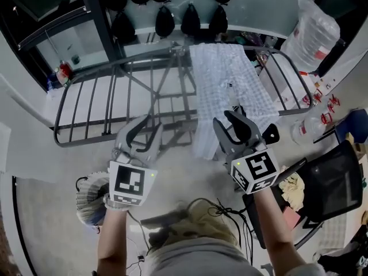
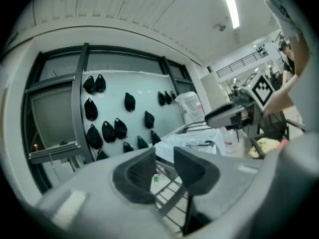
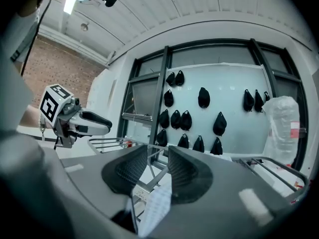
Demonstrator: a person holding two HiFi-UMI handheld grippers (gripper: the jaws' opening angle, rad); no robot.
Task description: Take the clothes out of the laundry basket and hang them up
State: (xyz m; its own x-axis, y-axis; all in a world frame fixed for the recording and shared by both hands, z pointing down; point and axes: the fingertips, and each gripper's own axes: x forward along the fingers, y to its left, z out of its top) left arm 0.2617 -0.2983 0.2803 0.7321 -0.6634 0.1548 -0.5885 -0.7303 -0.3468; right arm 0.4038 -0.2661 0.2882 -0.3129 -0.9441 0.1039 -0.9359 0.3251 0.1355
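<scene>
**A:** Where is the garment?
**B:** A white patterned cloth is recorded draped across the grey metal drying rack, on the rails right of its middle. Its lower edge hangs off the near side.

**A:** Left gripper?
**B:** The left gripper is held nearly level over the rack's near edge, left of the cloth and apart from it. Its jaws are seen spread. Only rack bars show through the gap, and nothing is pinched.

**A:** Right gripper?
**B:** The right gripper is held at the near right part of the cloth. Its jaws are also spread. The cloth's edge shows low in the gap, but the pads are not pressed on it.

**A:** Basket?
**B:** A white slatted basket is noted on the pale floor at the person's left, partly hidden behind the left forearm. Its contents cannot be made out.

**A:** Surroundings?
**B:** Black pouches are seen hung on the pale wall beyond the rack. A large clear plastic bottle stands near the rack's far right end. A black chair with a yellowish cloth at its near edge is noted at the person's right.
</scene>
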